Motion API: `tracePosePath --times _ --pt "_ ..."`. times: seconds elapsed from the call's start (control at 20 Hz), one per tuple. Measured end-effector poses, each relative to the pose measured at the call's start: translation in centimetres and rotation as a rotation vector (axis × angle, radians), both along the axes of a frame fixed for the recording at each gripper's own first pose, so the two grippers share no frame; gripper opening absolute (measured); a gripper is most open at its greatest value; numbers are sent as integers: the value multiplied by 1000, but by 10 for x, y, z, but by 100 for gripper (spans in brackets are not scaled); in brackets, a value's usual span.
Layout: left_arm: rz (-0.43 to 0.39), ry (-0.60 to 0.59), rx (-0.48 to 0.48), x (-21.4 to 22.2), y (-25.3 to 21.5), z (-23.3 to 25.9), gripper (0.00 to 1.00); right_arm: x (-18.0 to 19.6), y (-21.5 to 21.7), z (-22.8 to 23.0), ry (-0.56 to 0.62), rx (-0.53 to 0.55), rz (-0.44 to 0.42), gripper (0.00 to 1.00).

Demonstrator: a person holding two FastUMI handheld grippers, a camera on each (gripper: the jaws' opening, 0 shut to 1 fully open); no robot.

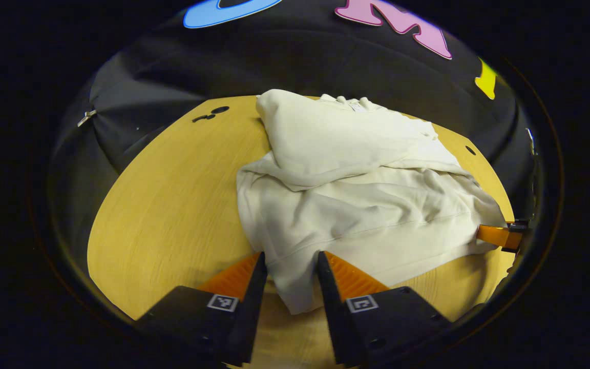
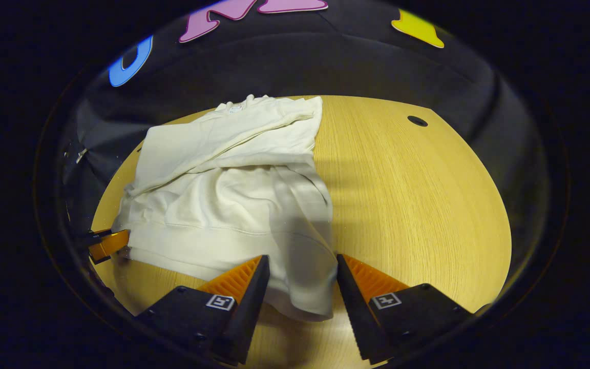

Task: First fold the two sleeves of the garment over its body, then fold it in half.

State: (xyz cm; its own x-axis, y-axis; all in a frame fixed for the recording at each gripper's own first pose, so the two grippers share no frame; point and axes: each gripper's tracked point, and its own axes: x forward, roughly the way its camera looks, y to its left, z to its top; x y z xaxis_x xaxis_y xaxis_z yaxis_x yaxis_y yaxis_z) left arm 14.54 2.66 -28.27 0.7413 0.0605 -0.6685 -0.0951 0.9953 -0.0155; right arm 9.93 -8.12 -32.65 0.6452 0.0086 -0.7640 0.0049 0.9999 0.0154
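A cream-white fleece garment [image 1: 356, 200] lies on the pale wooden worktop [image 1: 172, 205], both sleeves folded across its body. The left tool [image 1: 291, 266] stands spread, a hem corner lying between its fingers; the right tool [image 2: 302, 269] likewise gapes around the opposite corner. Small dark holes [image 1: 219, 109] mark the worktop's far edge. In the left gripper view, the other tool's tip touches the hem at the right.
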Motion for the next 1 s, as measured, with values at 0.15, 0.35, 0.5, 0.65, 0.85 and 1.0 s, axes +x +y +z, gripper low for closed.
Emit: tracePosePath --times 0.15,0.35,0.5,0.65,0.85,1.0 --pt "-39 -1 2 1 -11 -1 28 -2 11 -2 15 23 0 28" --pt "-23 -14 -40 2 -13 1 10 0 16 -2 54 93 6 12" --pt "-6 -17 -50 2 -14 1 7 0 12 2 68 142 -15 8" --pt "-8 -33 -78 5 -15 19 6 7 14 17 35 153 -16 8" --pt "-1 -103 -145 14 -16 63 6 26 23 44 -20 180 -3 7" --pt "-12 -153 -173 32 -18 97 6 59 36 68 -71 216 12 7"
